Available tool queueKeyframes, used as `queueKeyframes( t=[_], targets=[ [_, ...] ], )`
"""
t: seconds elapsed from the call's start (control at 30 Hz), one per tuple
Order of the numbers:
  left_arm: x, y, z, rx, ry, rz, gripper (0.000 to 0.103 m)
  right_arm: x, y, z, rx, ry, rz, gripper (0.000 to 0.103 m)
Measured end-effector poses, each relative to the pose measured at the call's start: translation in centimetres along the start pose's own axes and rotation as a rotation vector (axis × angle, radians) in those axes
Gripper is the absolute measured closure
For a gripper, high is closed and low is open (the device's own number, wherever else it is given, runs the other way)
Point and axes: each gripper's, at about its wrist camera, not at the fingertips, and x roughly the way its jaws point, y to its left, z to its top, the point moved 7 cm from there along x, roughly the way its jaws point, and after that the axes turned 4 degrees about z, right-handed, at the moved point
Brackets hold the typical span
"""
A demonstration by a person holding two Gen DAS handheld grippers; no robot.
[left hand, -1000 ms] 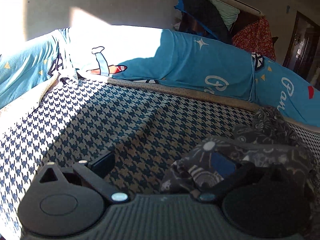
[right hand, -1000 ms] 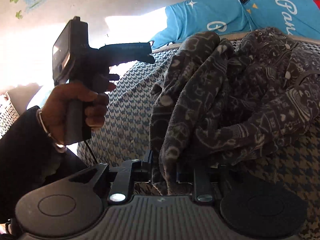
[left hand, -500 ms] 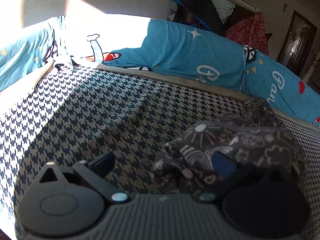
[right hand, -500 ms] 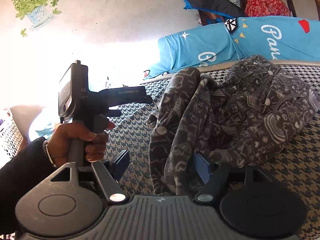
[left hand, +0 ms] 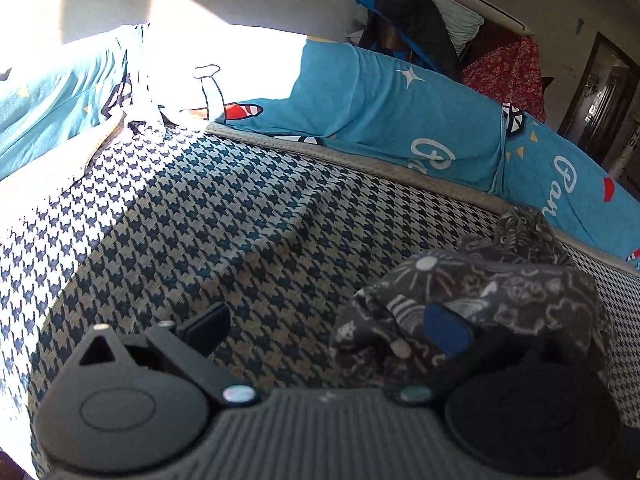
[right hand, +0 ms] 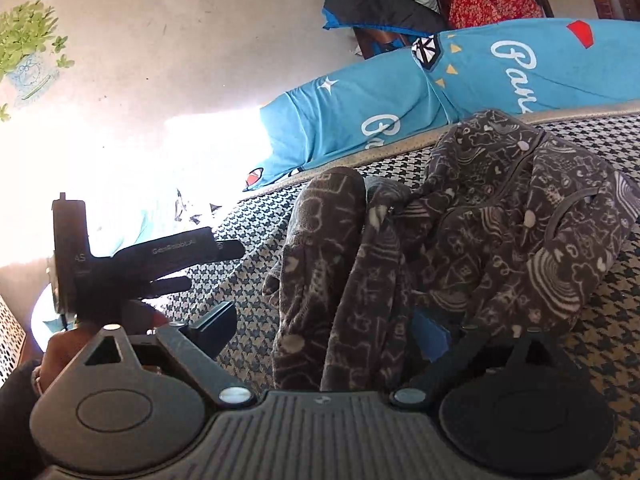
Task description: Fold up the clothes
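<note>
Surface: a bed (left hand: pixel 240 216) covered with a navy-and-cream houndstooth sheet; sunlight falls across its far left part.
Garment: a dark grey fleece garment (right hand: pixel 472 240) with a pale doodle print lies crumpled in a heap on the sheet, toward the far edge of the bed, just in front of the pillows. One long fold of it hangs toward the right wrist camera.
Pillows: blue pillows (left hand: pixel 400 120) with white lettering and a rocket print line the far edge of the bed.
Right gripper (right hand: pixel 324 336): jaws are opening and stand wide apart; the near fold of the garment lies between the fingers, and neither pad presses on it.
Left gripper (left hand: pixel 328 328): jaws spread wide; the left finger stands over bare sheet, the blue-padded right finger touches the near edge of the garment's heap, and nothing is pinched.
Left hand (right hand: pixel 80 344): seen from the right wrist camera at the bed's left edge, wrapped round the black handle of its gripper, with a dark sleeve (right hand: pixel 16 400) at the wrist.
Background: a pale wall with a leafy plant sticker (right hand: pixel 28 44); more cloth in red and dark blue is piled behind the pillows.
</note>
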Motion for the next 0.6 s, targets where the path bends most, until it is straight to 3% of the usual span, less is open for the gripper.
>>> queueKeyframes(
  t=[0.3, 0.33, 0.4, 0.47, 0.5, 0.6],
  targets=[
    [0.9, 1.2, -0.4, -0.016, 0.043, 0.009, 0.0, 4.7, 0.5, 0.0, 0.024, -0.013, -0.015, 0.013],
    [0.9, 1.3, -0.4, -0.02, 0.044, 0.005, 0.0, 4.9, 0.8, -0.2, -0.01, -0.009, -0.033, 0.02],
    [0.7, 1.5, -0.1, -0.039, 0.031, -0.007, 0.0, 5.2, 1.3, -0.6, -0.08, 0.007, -0.058, 0.061],
    [0.3, 1.7, 0.2, -0.062, 0.015, -0.02, 0.0, 5.2, 1.6, -1.0, -0.127, 0.026, -0.049, 0.077],
    [0.1, 1.9, 0.4, -0.078, 0.004, -0.028, 0.0, 5.1, 1.8, -1.3, -0.145, 0.036, -0.034, 0.082],
    [-0.5, 2.1, 0.8, -0.109, -0.028, -0.056, 0.0, 4.8, 2.9, -2.6, -0.245, 0.074, 0.02, 0.084]
  ],
)
